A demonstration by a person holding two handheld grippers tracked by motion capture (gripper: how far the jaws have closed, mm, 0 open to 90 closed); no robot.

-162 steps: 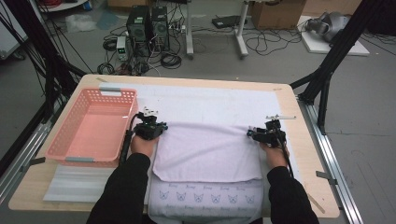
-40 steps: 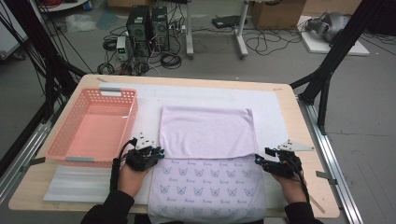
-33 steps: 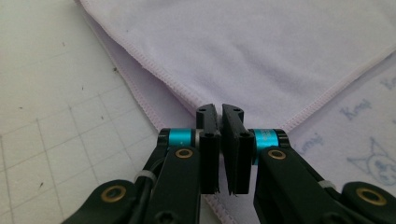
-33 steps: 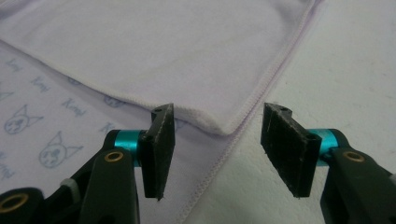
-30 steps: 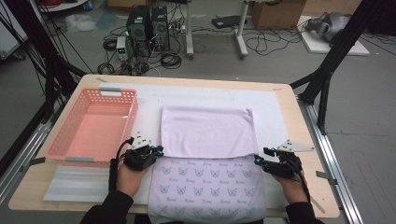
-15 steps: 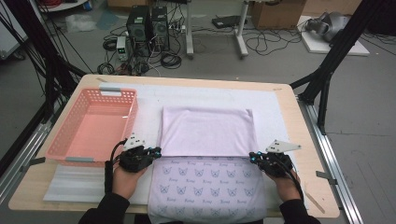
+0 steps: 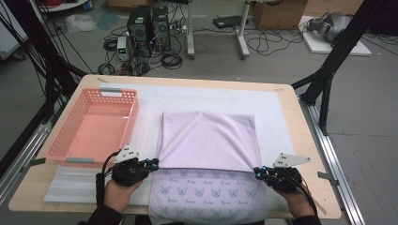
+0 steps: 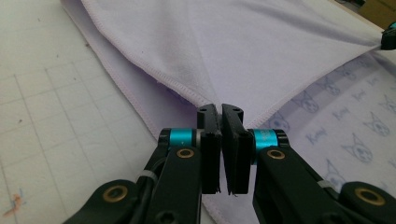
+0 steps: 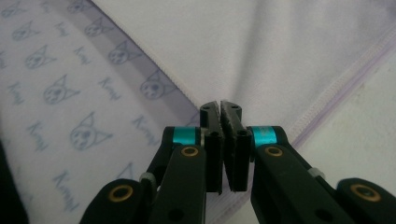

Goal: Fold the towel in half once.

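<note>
My left gripper [image 7: 152,164] is pinched tight on the near left corner of the folded-over flap of the lilac towel [image 7: 209,140]. My right gripper [image 7: 259,172] is on the near right corner; its jaws have just been closing and now clamp the hem. In the left gripper view [image 8: 220,112] the jaws meet on the stitched edge where the corner comes to a point; same in the right gripper view [image 9: 220,108].

The towel lies in the middle of the table [image 7: 300,122] on a white mat [image 7: 277,108]. Its plain top layer is folded down toward me, and the cat-print strip [image 7: 206,192] shows on the near side and hangs over the near table edge. A pink basket [image 7: 61,140] sits to the left, apart from the towel.
</note>
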